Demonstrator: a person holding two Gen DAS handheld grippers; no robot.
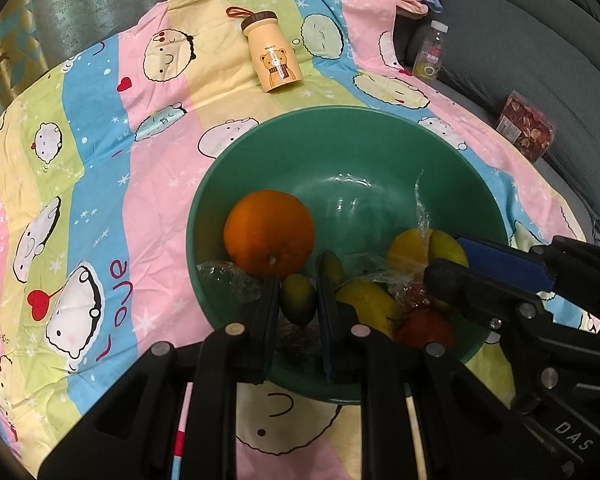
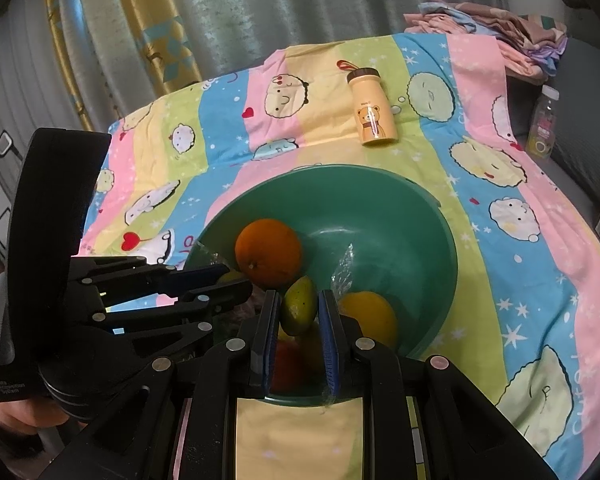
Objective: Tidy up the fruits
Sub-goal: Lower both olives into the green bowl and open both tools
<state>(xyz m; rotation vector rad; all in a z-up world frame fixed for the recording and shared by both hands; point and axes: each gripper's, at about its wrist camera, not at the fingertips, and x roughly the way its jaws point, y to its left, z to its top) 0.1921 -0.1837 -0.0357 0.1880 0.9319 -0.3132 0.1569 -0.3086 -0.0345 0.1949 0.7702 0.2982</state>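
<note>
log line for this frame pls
left gripper: shut, empty | right gripper: shut, empty | both over green plastic bowl | round orange fruit inside

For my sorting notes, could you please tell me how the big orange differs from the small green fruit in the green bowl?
The round orange is much larger than the small green oval fruit. It is bright orange; the other is dull green. The orange sits against the bowl's left wall; the green fruit lies toward the middle. Both rest in the green plastic bowl.

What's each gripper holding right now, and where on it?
Nothing, as far as shows. The left gripper and right gripper are both shut, fingers nearly together with nothing between them, over the green bowl; the fruit lies loose inside.
</note>
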